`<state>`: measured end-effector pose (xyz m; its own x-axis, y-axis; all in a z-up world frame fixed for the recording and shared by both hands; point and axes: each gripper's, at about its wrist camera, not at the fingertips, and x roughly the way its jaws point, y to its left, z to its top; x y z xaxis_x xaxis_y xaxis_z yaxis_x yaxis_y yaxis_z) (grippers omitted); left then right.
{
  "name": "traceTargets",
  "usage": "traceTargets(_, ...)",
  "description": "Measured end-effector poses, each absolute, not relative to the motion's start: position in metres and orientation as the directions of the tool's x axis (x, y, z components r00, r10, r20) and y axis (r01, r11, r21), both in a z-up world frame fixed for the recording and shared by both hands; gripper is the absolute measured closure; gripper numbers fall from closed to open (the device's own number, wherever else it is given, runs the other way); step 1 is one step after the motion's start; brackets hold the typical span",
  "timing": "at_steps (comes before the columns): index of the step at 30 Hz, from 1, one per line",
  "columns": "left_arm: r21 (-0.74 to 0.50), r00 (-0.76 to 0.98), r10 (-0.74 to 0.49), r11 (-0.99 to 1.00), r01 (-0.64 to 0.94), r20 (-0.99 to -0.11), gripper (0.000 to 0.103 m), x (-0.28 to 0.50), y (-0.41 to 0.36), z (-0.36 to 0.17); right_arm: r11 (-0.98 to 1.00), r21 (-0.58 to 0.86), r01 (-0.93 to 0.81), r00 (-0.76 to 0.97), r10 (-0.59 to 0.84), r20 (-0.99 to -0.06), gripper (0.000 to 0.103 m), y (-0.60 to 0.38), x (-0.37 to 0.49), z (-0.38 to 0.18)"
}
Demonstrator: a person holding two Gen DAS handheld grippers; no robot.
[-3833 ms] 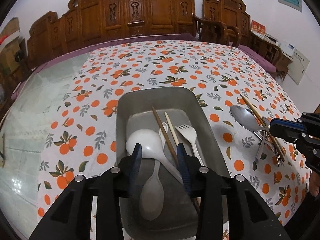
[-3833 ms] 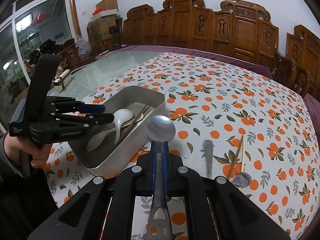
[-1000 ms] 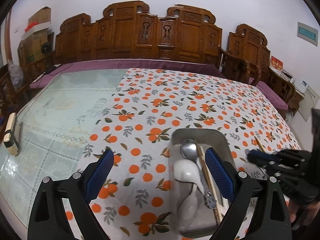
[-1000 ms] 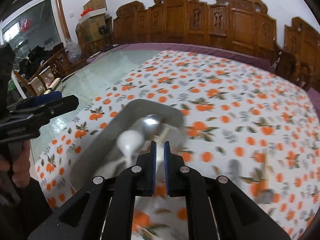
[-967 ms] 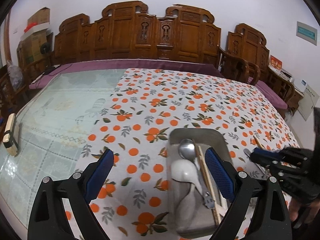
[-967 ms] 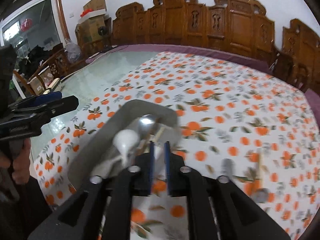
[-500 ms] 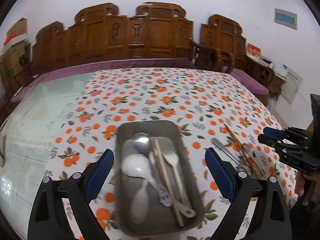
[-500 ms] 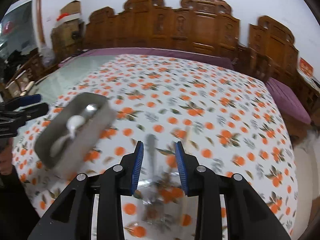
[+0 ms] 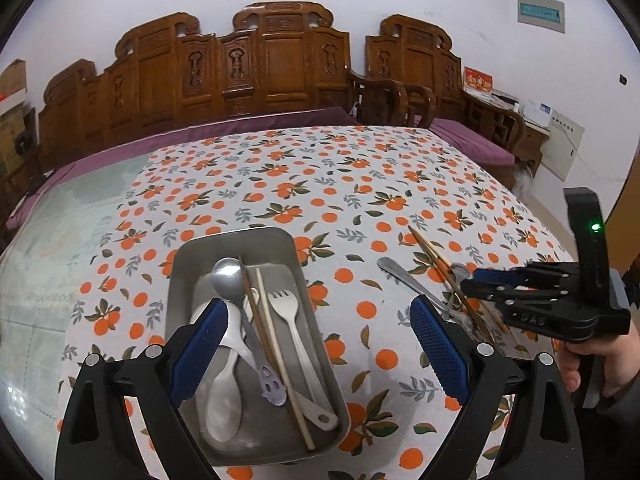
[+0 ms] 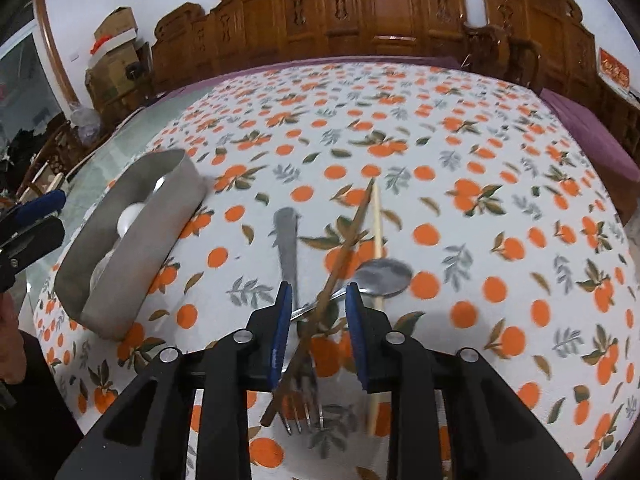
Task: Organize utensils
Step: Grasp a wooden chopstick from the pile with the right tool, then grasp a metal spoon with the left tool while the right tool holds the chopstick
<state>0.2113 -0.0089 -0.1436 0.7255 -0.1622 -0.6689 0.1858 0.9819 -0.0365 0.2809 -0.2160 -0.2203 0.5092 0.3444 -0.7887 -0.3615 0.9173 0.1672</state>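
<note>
right gripper [image 10: 316, 300]: fingers apart, nothing clamped. They straddle the dark chopstick [image 10: 340, 248], I'd guess lining up to grab it next.

left gripper [image 9: 318, 340]: fingers spread wide and empty, hovering over the near end of the tray [image 9: 288, 240], probably just out of the way.

tray contents: 1 metal spoon [image 9: 227, 276], 1 white spoon [image 9: 224, 400], 1 pale fork [image 9: 286, 304] and 2 chopsticks, all lying lengthwise, so the sorted stuff ends up here.

loose pile: dark chopstick crossing a pale chopstick [image 10: 376, 220], a steel spoon [image 10: 384, 274] just past the right fingertip, a fork [image 10: 302, 408] under the fingers.

table [image 10: 480, 160]: orange-print cloth, tray off left of the right fingers.
</note>
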Motion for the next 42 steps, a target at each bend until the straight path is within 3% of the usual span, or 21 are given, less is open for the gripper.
traceTargets(4, -0.029, 0.724, -0.167, 0.98, 0.199, -0.669, 0.014, 0.209, -0.015, -0.145, 0.918, 0.189, -0.349, 0.475, 0.347, -0.809, 0.08, -0.215, 0.284, -0.229)
traceTargets(10, -0.017, 0.722, -0.168, 0.977, 0.212, -0.671, 0.014, 0.205, -0.022, -0.147, 0.917, 0.21, -0.34, 0.459, 0.356, -0.814, 0.097, -0.221, 0.286, -0.231)
traceTargets(18, 0.0, 0.709, -0.171, 0.972, 0.235, -0.684, 0.014, 0.203, -0.038, -0.155, 0.923, 0.221, -0.316, 0.542, 0.367, -0.756, 0.097, -0.252, 0.287, -0.211)
traceTargets(26, 0.02, 0.687, -0.197, 0.955, 0.295, -0.699, 0.014, 0.202, -0.066, -0.154, 0.956, 0.121, -0.267, 0.584, 0.26, -0.769, 0.097, -0.284, 0.298, -0.217)
traceTargets(42, -0.059, 0.51, -0.27, 0.918, 0.392, -0.816, 0.054, 0.259, -0.137, -0.203, 0.952, 0.191, -0.24, 0.582, 0.299, -0.756, 0.097, -0.308, 0.312, -0.217)
